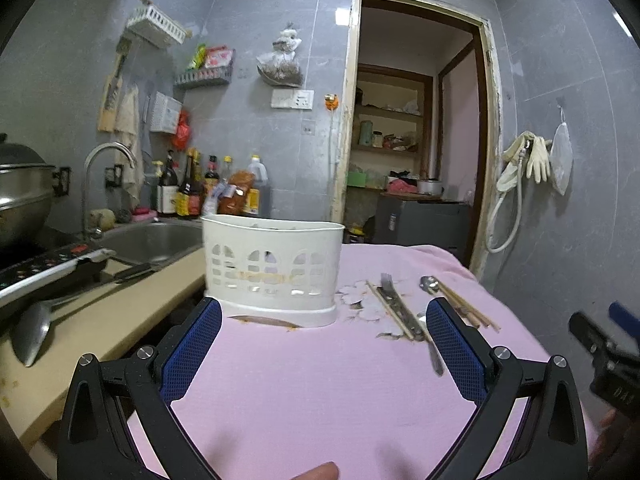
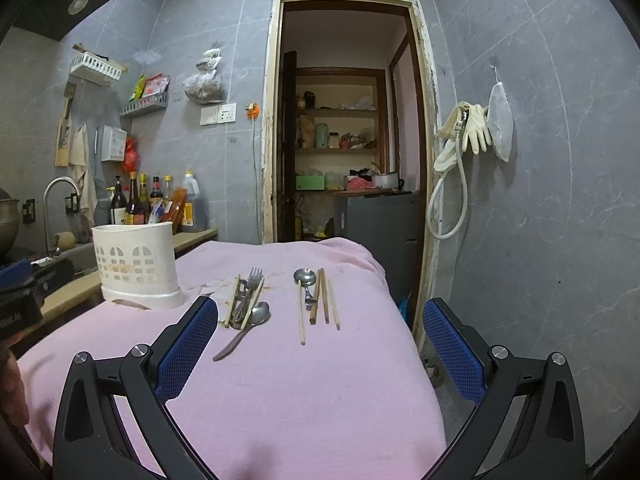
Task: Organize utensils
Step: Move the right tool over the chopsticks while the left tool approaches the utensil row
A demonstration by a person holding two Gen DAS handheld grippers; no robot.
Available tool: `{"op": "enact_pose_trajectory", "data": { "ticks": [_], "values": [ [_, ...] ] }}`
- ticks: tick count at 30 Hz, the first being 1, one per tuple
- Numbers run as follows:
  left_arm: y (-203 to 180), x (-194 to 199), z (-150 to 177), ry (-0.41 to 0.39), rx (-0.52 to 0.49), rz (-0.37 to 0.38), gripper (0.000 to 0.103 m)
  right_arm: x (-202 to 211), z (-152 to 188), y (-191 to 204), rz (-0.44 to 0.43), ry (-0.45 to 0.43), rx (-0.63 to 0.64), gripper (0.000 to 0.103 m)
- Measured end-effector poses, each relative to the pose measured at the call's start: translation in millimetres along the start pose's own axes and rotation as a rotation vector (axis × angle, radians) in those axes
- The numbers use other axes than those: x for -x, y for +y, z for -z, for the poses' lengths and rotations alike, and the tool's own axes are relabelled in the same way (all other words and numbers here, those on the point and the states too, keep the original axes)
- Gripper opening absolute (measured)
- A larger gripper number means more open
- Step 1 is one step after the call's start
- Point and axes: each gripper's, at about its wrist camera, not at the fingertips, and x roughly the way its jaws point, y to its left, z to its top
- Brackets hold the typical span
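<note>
On the pink cloth [image 2: 304, 400] the white caddy [image 2: 136, 270] stands at ten o'clock in the right wrist view, light plastic that would likely tip if knocked. At twelve o'clock lie two clusters: a fork [image 2: 251, 284], a long spoon [image 2: 246, 330] and chopsticks [image 2: 232, 300] heaped left; a short spoon [image 2: 306, 282] among more chopsticks [image 2: 325, 300] right. All look stiff, thin, probably slippery; mid-handle seems the best hold. The left gripper [image 1: 324, 344] and right gripper [image 2: 320, 344] both gape wide, empty, hovering short of everything.
</note>
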Motion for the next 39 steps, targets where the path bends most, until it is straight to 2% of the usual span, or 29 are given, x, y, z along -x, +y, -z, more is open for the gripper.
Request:
{"op": "enact_pose_trajectory", "data": {
  "ticks": [3, 11, 18, 27, 31, 33, 35, 37, 39],
  "values": [
    [-1.8, -15.1, -13.2, 0.04, -0.018, 0.047, 0.1, -7.6, -7.2, -7.8, -0.038, 0.009, 0.0, 0.103],
    [-28.2, -48.1, -33.1, 0.078, -0.16, 0.076, 0.1, -38.3, -29.7, -24.5, -0.089, 0.046, 0.041, 0.103],
    [-49.2, -83.7, -41.9, 0.096, -0.228, 0.112, 0.1, -76.4, -56.9, -47.7, -0.122, 0.075, 0.042, 0.102],
    [-62.3, -141.2, -46.0, 0.164, -0.222, 0.163, 0.1, -114.0, -80.6, -60.7, -0.13, 0.011, 0.064, 0.095],
    [-64.8, -166.1, -40.7, 0.198, -0.214, 0.178, 0.099, -135.8, -82.9, -67.7, -0.156, 0.026, 0.022, 0.093],
    [-66.6, -178.6, -36.9, 0.232, -0.204, 0.186, 0.093, -151.7, -82.7, -71.3, -0.176, 0.056, -0.004, 0.088],
    [-68.3, -192.7, -33.4, 0.272, -0.203, 0.191, 0.087, -168.2, -80.0, -74.7, -0.194, 0.095, -0.025, 0.076],
    [-68.0, -208.0, -29.5, 0.324, -0.204, 0.194, 0.08, -183.6, -75.5, -78.9, -0.201, 0.143, -0.043, 0.072],
    [-67.3, -221.6, -25.2, 0.377, -0.202, 0.197, 0.065, -197.6, -73.0, -84.2, -0.21, 0.186, -0.065, 0.062]
  ]
}}
